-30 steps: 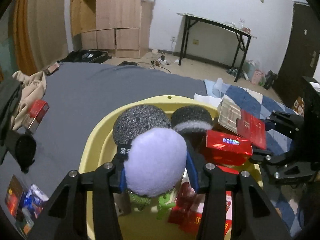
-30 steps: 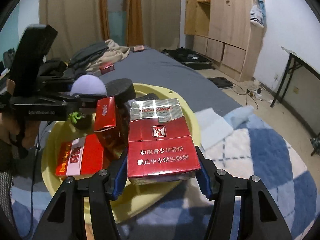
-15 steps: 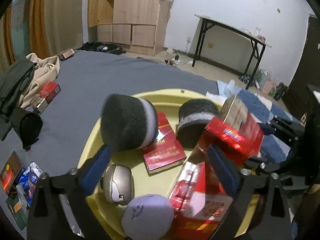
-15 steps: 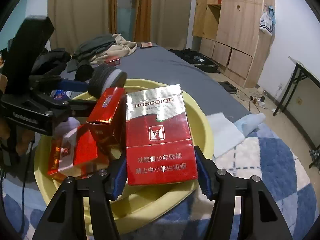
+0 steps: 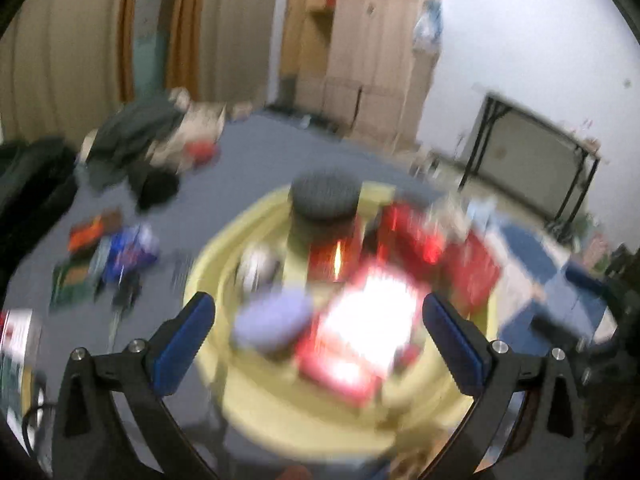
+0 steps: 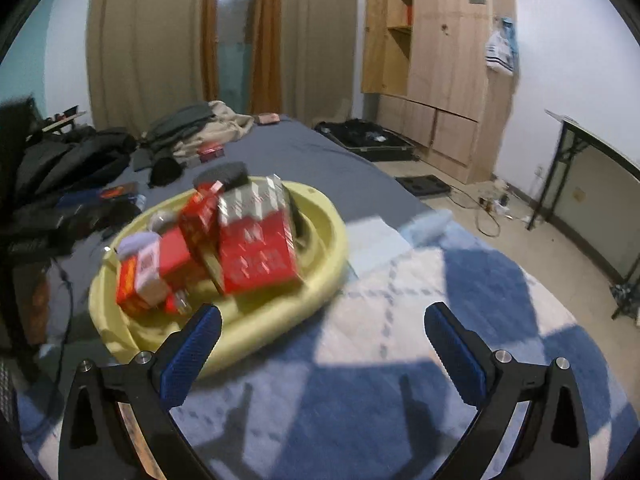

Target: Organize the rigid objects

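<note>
Nearest to the cameras, the left gripper [image 5: 318, 336] has its jaws wide apart with nothing pressed between them, and the right gripper [image 6: 322, 344] is opening its jaws, also with nothing between the pads; below it lies only the blue and white quilt [image 6: 400, 320]. Just beyond, the yellow basin [image 6: 320, 280] rests on the bed and already holds much: a big red and silver cigarette pack [image 6: 256, 248] leaning upright, several smaller red boxes [image 6: 160, 268] beside it, a pale purple puff [image 5: 272, 322], and a dark round sponge [image 5: 324, 196] at the far rim. The left view is strongly blurred, so I cannot tell exactly how these things touch each other. Farther on the grey sheet, well apart from the basin, about 3 or 4 small flat packets [image 5: 108, 256] lie loose, and 1 red box [image 6: 210, 153] sits near the pile of clothes [image 6: 196, 128]. I judge the task more than half done; these loose things are left to collect.
</note>
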### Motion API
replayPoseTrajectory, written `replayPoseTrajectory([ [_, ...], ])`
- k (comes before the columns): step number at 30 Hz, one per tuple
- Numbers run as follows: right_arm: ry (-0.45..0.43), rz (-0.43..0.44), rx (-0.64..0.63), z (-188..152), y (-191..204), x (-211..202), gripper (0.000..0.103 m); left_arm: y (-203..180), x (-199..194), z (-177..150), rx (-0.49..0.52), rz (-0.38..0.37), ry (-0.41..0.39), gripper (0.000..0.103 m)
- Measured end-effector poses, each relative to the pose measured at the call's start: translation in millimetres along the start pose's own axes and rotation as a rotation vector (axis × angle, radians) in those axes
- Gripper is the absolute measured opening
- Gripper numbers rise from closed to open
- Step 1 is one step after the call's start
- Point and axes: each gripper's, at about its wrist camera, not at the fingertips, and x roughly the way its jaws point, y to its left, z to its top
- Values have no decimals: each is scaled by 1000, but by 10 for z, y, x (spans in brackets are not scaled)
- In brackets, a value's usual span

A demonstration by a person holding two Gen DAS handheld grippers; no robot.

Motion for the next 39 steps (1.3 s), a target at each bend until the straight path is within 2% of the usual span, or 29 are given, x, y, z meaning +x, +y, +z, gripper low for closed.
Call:
replayPoseTrajectory([
  [2,22,2,19,-81,-34,-29,103,-8,-28,-129,11,30,40,103],
  [4,67,7,35,-216,-34,4,103,-19,-105,-246,9,40,29,103],
  [6,75,14,32,-343,29,47,103,-70,-194,-355,4,19,-10,103],
  [9,212,-13,-82,-343,299,266,103,-271,-285,-479,83,7,-45,103],
  [12,230,-34,-155,-351,470,325,103,-313,-315,-588,104,28,-7,103],
  [16,247,1,-88,-317,379,376,103,-314,-105,-707,108,82,73,103],
  [21,251,-10,-93,-301,405,399,103,-258,242,-791,46,112,216,103],
  [24,253,-14,-91,-279,388,466,103,-284,280,-722,24,124,174,103],
  [30,256,12,-64,-293,334,498,103,-293,382,-713,45,89,195,103],
  [39,260,-2,-81,-295,363,469,103,-271,394,-715,45,87,196,103],
])
